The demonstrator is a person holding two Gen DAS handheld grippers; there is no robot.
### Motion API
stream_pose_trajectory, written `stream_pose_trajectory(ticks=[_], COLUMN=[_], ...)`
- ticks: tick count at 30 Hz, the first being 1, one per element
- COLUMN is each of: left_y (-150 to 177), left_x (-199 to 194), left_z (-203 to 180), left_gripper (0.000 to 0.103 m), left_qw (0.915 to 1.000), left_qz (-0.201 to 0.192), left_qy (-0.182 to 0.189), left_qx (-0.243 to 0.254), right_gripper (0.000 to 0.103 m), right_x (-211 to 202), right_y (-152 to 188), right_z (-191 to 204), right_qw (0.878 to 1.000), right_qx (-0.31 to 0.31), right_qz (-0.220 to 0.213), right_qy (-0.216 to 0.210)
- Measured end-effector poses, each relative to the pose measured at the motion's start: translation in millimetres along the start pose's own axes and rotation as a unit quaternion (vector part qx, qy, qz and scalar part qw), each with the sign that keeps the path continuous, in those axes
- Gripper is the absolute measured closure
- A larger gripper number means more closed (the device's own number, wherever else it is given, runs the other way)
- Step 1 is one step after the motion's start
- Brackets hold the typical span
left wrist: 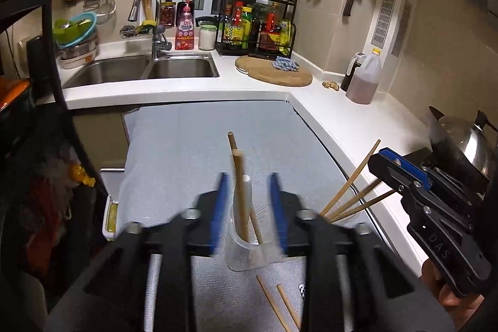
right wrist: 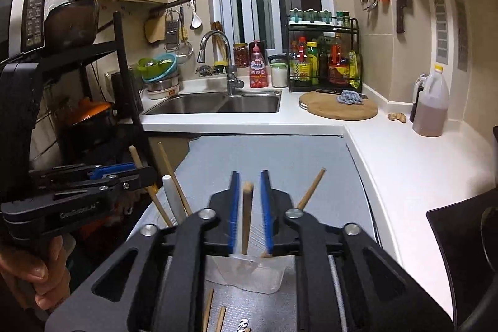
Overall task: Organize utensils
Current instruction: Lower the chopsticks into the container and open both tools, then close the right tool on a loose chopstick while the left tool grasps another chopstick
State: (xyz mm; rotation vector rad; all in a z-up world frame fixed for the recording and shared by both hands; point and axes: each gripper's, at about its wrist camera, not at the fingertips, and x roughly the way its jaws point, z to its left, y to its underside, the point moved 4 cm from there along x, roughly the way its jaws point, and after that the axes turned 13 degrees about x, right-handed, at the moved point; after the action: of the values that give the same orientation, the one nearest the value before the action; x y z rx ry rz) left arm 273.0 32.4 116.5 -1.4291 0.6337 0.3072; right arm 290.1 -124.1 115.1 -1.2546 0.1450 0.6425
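In the left wrist view my left gripper point(left wrist: 249, 201) stands open around a clear cup point(left wrist: 246, 254) on the grey mat. The cup holds upright wooden chopsticks point(left wrist: 239, 176) and a white utensil handle point(left wrist: 246, 201); the blue pads touch none of them. My right gripper point(right wrist: 249, 201) is open too, with one wooden chopstick point(right wrist: 247, 217) standing free between its pads in a second clear cup point(right wrist: 249, 269). Another chopstick point(right wrist: 311, 189) leans out to the right. Each gripper shows in the other's view: the right gripper point(left wrist: 378, 162), the left gripper point(right wrist: 146, 173).
Loose chopsticks point(left wrist: 274, 301) lie on the grey mat point(left wrist: 193, 145) near me. Behind are the white counter point(left wrist: 342, 120), a double sink point(left wrist: 140, 69), a round wooden board point(left wrist: 274, 72), an oil jug point(left wrist: 364, 80) and a steel kettle point(left wrist: 470, 142) at right. A dark rack point(right wrist: 93, 83) stands at left.
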Motion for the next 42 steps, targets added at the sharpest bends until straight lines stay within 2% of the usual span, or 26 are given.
stream_pose_trajectory(ticks=[1,5,10,13,17,22,28,31,34,36,38,42], left_y=[-1,-4,3,19,56,106,164,180,191,197,199,206], left_x=[-4,-30,-69,-87,-101,-110,-107,-109,-109,-108,-108,-107], left_z=[0,1,-4,-10,-22,-30,-39,-44,-46,-51,-55,-57], left_gripper=[0.06,0.047,0.039,0.036,0.036,0.036,0.036,0.036,0.036,0.036,0.036,0.036], left_qw=[1.0,0.9994,0.9974,0.9963,0.996,0.9963,0.9965,0.9963,0.9976,0.9967,0.9957,0.9967], left_qz=[-0.005,-0.025,-0.053,-0.06,-0.052,-0.042,-0.005,-0.01,-0.014,-0.015,-0.02,-0.019], left_qy=[-0.003,-0.021,-0.046,-0.058,-0.069,-0.075,-0.083,-0.085,-0.067,-0.079,-0.09,-0.078], left_qx=[0.002,0.005,0.016,0.023,0.023,0.007,0.008,0.009,-0.009,0.002,0.016,0.009], right_gripper=[0.075,0.072,0.071,0.07,0.069,0.069,0.069,0.069,0.069,0.069,0.069,0.069], right_x=[-3,-20,-56,-84,-120,-151,-170,-177,-183,-184,-184,-184], right_y=[0,-4,-6,1,24,67,123,146,165,175,181,189], right_z=[-1,-3,-2,-3,-7,-15,-23,-24,-24,-24,-25,-33], right_qw=[1.0,1.0,0.998,0.997,0.996,0.996,0.997,0.997,0.997,0.998,0.997,0.996], right_qx=[0.003,0.001,0.002,0.005,0.016,0.031,0.045,0.044,0.038,0.034,0.03,0.042], right_qz=[-0.002,-0.018,-0.049,-0.067,-0.08,-0.073,-0.035,-0.025,-0.022,-0.017,-0.014,-0.007], right_qy=[0.001,0.012,0.025,0.026,0.029,0.036,0.047,0.051,0.058,0.058,0.071,0.075])
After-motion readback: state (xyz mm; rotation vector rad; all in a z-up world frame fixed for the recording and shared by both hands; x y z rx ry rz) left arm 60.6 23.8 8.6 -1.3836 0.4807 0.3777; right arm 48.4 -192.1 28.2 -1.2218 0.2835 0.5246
